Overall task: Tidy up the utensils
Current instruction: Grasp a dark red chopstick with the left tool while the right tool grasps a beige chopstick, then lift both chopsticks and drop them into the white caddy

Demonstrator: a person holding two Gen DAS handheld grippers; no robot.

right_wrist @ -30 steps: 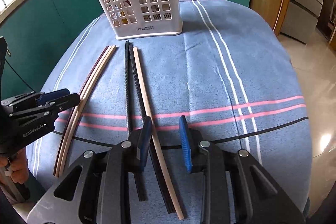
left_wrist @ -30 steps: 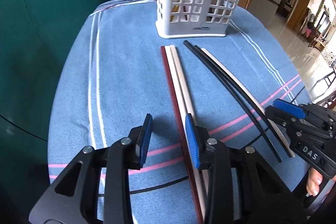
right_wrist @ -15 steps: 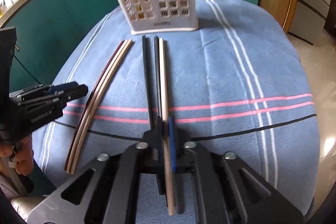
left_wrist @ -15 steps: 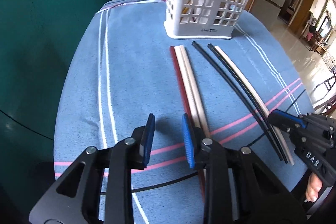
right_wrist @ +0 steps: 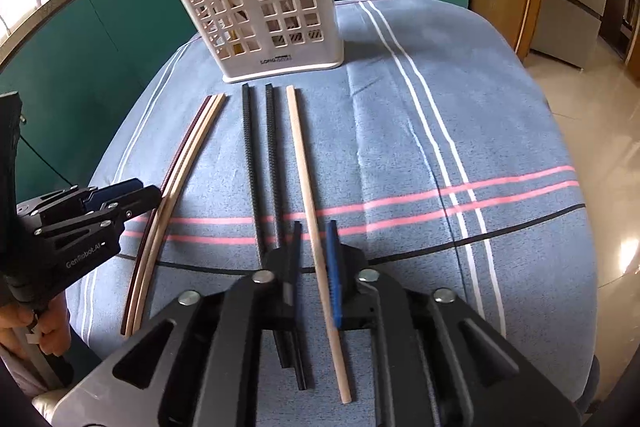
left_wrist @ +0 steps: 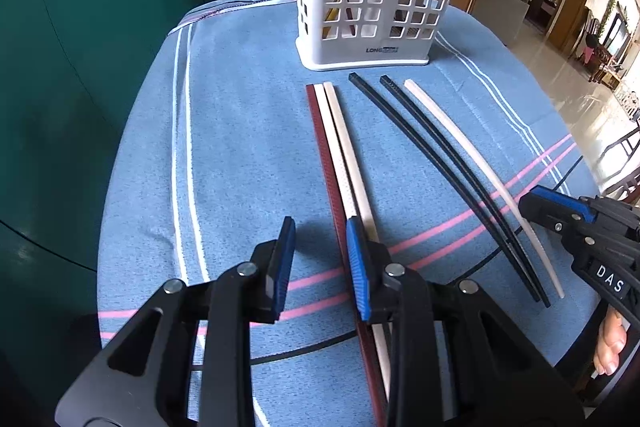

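A white slotted utensil basket [left_wrist: 380,7] [right_wrist: 272,11] stands at the far end of the blue cloth and holds several utensils. In front of it lie a red chopstick with two pale ones [left_wrist: 336,147] [right_wrist: 180,179], two black chopsticks [left_wrist: 432,155] [right_wrist: 252,155] and a single pale chopstick [left_wrist: 472,155] [right_wrist: 302,163]. My left gripper [left_wrist: 320,263] [right_wrist: 148,193] is open over bare cloth, and the red chopstick runs under its right finger. My right gripper [right_wrist: 314,259] [left_wrist: 536,199] straddles the single pale chopstick. Its jaws are opening and a gap shows beside the stick.
A blue cloth [left_wrist: 240,147] with white, pink and black stripes covers the rounded table. Green cabinets [left_wrist: 80,27] stand to the left and behind. A shiny floor [right_wrist: 600,147] drops away on the right. A person's hands hold both grippers at the table's near edge.
The right gripper's jaws closed onto the single pale chopstick and have since parted again. The black pair has spread a little. The left gripper's jaws narrowed slightly.
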